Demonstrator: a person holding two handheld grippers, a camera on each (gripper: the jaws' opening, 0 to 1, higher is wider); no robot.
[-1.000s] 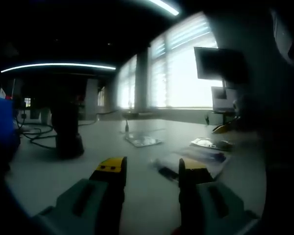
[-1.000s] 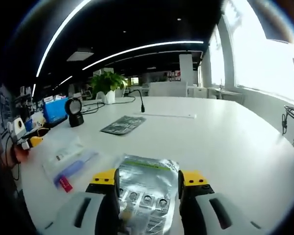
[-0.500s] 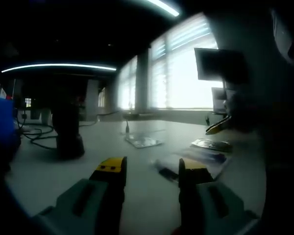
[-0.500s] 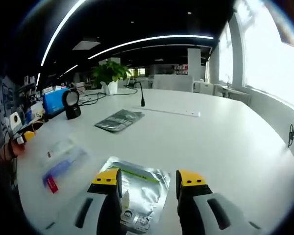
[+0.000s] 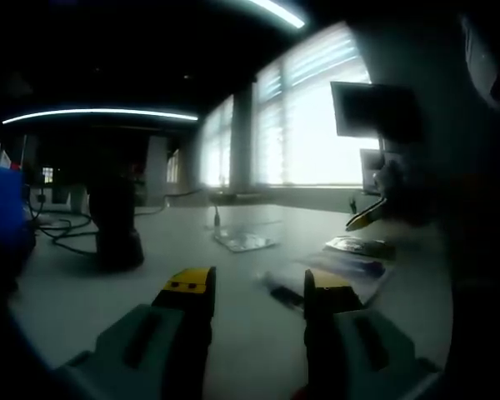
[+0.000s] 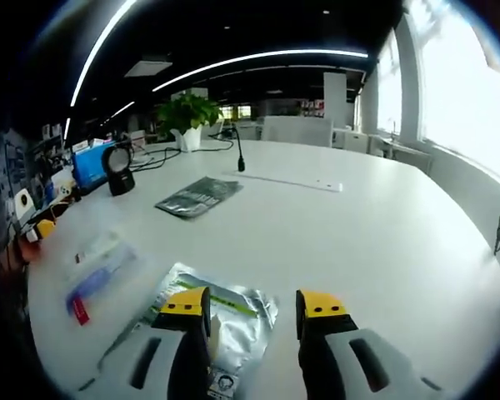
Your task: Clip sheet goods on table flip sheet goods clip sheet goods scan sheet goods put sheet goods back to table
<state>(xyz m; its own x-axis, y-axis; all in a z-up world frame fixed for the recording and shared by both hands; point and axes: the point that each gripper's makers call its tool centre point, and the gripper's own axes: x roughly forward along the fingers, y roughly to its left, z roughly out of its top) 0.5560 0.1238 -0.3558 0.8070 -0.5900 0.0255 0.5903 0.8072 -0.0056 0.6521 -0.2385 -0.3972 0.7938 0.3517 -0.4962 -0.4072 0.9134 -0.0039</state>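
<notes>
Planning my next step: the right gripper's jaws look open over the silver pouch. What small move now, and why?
Probably ease the right gripper forward and down onto the silver pouch and close. Its jaws stand open, and the pouch lies flat on the table, partly under the left jaw, ungripped. The left gripper also stands open.

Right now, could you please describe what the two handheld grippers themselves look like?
Both match. The left gripper has two chunky pale grey-green jaws, each with a dark recessed slot on top, black inner faces and a yellow tip cap. The right gripper has the same grey-green bodies, dark slots, black inner faces and yellow caps. No cables show.
</notes>
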